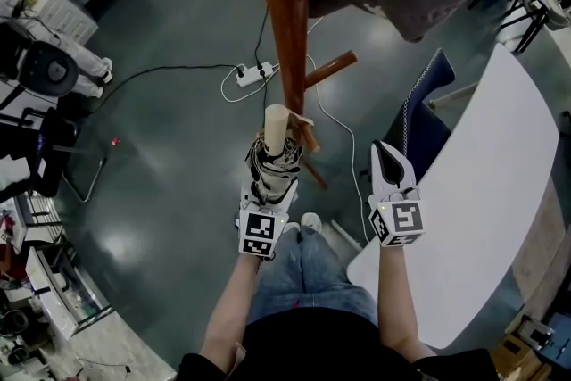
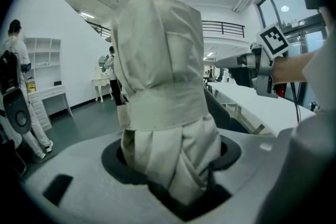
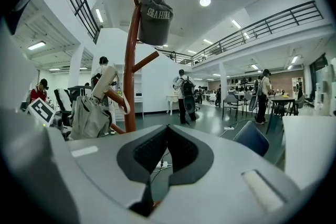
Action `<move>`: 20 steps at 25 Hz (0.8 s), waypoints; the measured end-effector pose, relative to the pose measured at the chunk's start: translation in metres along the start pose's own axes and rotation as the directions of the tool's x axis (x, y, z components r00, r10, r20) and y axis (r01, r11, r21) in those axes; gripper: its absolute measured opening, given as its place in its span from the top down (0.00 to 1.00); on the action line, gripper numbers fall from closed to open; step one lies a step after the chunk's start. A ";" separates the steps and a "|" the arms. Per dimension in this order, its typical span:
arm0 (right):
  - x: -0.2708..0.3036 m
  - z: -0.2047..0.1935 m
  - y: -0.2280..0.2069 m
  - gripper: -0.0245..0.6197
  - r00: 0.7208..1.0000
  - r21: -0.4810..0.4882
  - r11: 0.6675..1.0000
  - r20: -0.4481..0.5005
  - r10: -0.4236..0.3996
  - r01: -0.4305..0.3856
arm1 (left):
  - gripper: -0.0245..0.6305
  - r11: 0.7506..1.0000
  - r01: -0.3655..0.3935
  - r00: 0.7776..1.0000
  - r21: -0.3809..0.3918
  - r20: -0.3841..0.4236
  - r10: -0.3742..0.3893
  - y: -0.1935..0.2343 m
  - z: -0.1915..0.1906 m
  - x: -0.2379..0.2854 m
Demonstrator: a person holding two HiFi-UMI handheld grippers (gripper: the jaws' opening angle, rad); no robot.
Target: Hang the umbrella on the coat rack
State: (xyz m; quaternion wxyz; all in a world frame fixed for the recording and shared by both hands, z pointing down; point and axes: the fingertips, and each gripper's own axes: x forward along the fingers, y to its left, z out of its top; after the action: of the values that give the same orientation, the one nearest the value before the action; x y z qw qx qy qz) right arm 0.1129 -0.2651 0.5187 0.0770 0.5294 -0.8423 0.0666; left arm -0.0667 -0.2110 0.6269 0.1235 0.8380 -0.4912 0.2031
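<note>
A folded beige umbrella (image 1: 270,163) stands upright between the jaws of my left gripper (image 1: 267,183), which is shut on its bundled canopy (image 2: 163,86). Its pale handle (image 1: 276,125) reaches up beside the brown wooden coat rack (image 1: 287,13), close to a lower peg (image 1: 313,167). Whether its strap is over a peg I cannot tell. The right gripper view has the umbrella (image 3: 90,113) left of the rack's pole (image 3: 129,76). My right gripper (image 1: 389,158) hovers to the right of the rack, shut and empty (image 3: 164,150).
A grey cap (image 3: 156,16) hangs at the rack's top. A white table (image 1: 482,192) and a blue chair (image 1: 428,116) stand to the right. A power strip (image 1: 254,73) with cables lies on the floor behind the rack. Several people stand farther back.
</note>
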 end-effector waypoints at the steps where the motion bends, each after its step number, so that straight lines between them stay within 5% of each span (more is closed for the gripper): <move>1: 0.001 0.001 0.002 0.95 1.000 -0.002 1.000 0.002 0.005 -0.005 | 0.52 1.000 0.002 1.000 -0.003 -0.013 -0.002 -0.001 -0.008 -0.001; 9: 0.003 0.004 0.024 0.95 0.999 -0.002 0.999 0.024 0.035 -0.035 | 0.52 0.999 0.033 0.993 -0.040 -0.111 -0.038 -0.016 -0.074 -0.007; 20: 0.005 -0.002 0.050 0.95 0.997 0.012 0.998 0.042 0.061 -0.061 | 0.52 0.995 0.075 0.987 -0.064 -0.134 -0.083 -0.022 -0.119 0.014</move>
State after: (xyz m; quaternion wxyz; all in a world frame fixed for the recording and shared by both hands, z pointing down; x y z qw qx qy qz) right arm 0.0656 -0.2470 0.5202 0.0536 0.5052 -0.8590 0.0636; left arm -0.0676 -0.1629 0.7384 0.1894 0.8369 -0.4537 0.2405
